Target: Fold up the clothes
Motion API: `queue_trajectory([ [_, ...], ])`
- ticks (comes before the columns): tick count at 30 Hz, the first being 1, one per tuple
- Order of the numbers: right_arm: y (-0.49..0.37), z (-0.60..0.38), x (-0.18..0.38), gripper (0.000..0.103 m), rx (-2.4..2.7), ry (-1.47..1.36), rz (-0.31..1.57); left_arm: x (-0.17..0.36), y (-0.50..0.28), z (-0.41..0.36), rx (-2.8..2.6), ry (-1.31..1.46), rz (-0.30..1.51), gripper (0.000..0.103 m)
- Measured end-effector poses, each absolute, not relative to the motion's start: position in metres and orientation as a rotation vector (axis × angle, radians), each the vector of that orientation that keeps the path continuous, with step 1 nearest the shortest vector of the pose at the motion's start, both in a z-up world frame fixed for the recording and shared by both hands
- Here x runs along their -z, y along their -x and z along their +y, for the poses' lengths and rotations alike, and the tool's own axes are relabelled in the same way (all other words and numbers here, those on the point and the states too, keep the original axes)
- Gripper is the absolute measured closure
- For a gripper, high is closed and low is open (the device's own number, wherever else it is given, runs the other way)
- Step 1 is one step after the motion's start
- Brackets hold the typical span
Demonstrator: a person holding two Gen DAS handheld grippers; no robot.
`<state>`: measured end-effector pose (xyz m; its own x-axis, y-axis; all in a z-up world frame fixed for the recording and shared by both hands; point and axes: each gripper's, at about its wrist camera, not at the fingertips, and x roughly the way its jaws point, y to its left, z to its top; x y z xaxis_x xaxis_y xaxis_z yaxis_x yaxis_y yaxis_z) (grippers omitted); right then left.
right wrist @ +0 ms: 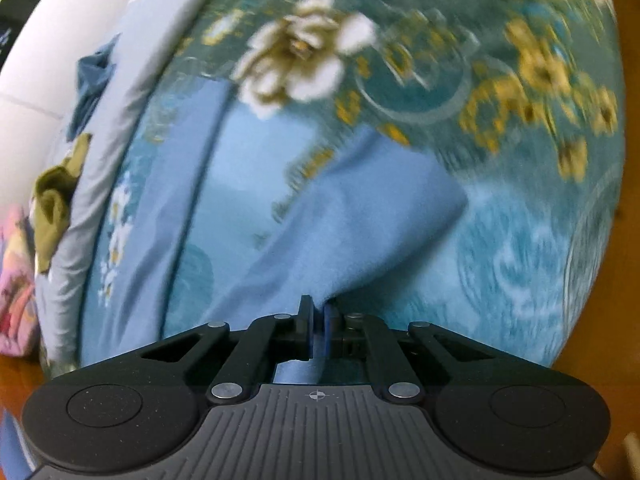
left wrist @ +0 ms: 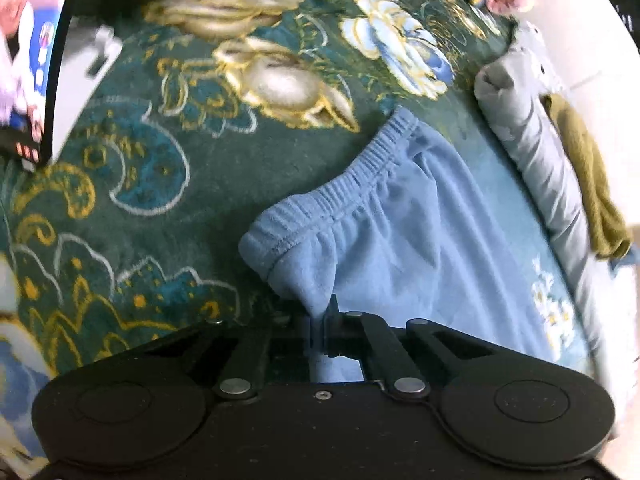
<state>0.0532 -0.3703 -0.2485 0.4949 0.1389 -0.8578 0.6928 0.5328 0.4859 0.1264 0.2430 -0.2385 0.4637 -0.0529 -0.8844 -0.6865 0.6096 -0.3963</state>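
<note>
Light blue pants (left wrist: 404, 216) with an elastic waistband lie on a dark green floral blanket (left wrist: 168, 184). My left gripper (left wrist: 320, 316) is shut on a pinch of the pants just below the waistband corner and lifts it. In the right wrist view my right gripper (right wrist: 318, 312) is shut on the other end of the same blue pants (right wrist: 352, 216), which rise off the blanket (right wrist: 520, 216) toward the jaws. That view is blurred by motion.
A folded grey garment (left wrist: 540, 148) with an olive green cloth (left wrist: 592, 184) on it lies along the blanket's right edge by a white wall. The olive cloth (right wrist: 52, 200), a dark blue cloth (right wrist: 92, 80) and pink fabric (right wrist: 16, 292) lie at the left.
</note>
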Motion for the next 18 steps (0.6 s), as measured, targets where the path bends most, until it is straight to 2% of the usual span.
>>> queue_trajectory([
  [10, -0.072, -0.389, 0.193, 0.100, 0.376, -0.843, 1.041, 0.195, -0.089, 0.218, -0.424, 0.805, 1.060, 0.102],
  [18, -0.160, -0.397, 0.179, 0.100, 0.275, -0.808, 1.007, 0.161, -0.157, 0.228, -0.383, 0.893, 1.041, 0.101],
])
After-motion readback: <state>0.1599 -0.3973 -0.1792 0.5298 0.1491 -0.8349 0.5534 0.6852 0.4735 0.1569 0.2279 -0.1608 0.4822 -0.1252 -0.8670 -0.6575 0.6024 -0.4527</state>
